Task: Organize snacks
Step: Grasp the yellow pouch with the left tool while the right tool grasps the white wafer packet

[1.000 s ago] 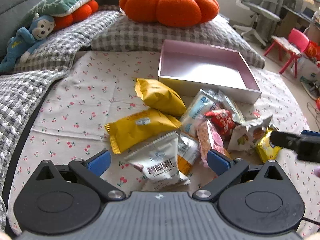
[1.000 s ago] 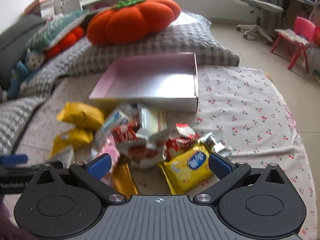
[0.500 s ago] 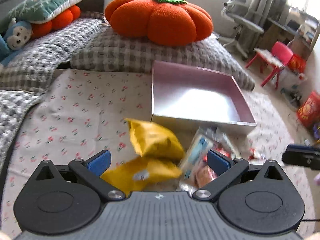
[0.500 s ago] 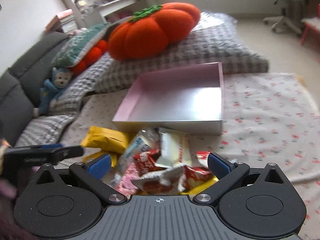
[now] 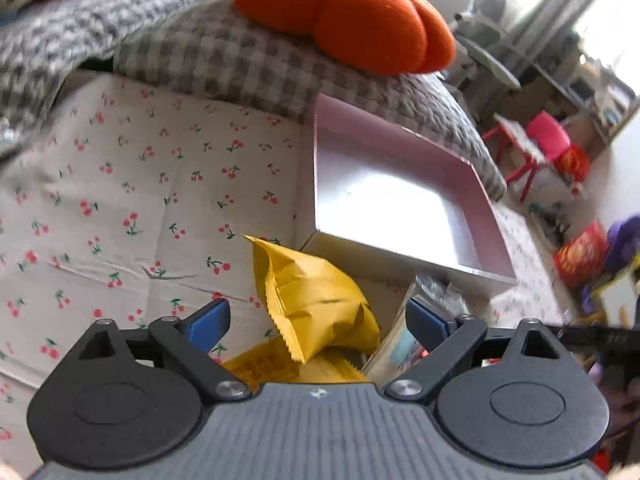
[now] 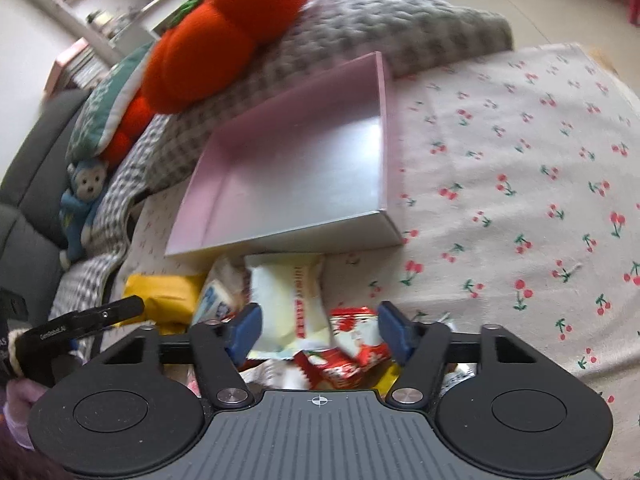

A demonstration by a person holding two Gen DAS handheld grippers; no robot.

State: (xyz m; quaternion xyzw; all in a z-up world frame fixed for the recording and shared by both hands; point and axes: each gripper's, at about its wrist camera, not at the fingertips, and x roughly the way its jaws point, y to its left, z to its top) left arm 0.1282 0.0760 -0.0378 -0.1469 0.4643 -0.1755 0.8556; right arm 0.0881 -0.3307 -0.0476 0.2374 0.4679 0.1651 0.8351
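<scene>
Both claws, left [image 5: 318,316] and right [image 6: 319,332], closing, tilted downward.

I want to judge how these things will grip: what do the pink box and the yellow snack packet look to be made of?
The pink box looks like stiff card: thin straight walls, crisp corners, and a smooth floor with a silvery sheen, perhaps a foil lining. The yellow snack packet looks like thin matte plastic film: it is creased, puffed up, and has a zigzag-cut sealed edge.

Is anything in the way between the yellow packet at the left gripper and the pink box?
Nothing visible. The yellow packet sits between the left gripper fingers, just short of the pink box's near wall. The box interior is empty.
</scene>
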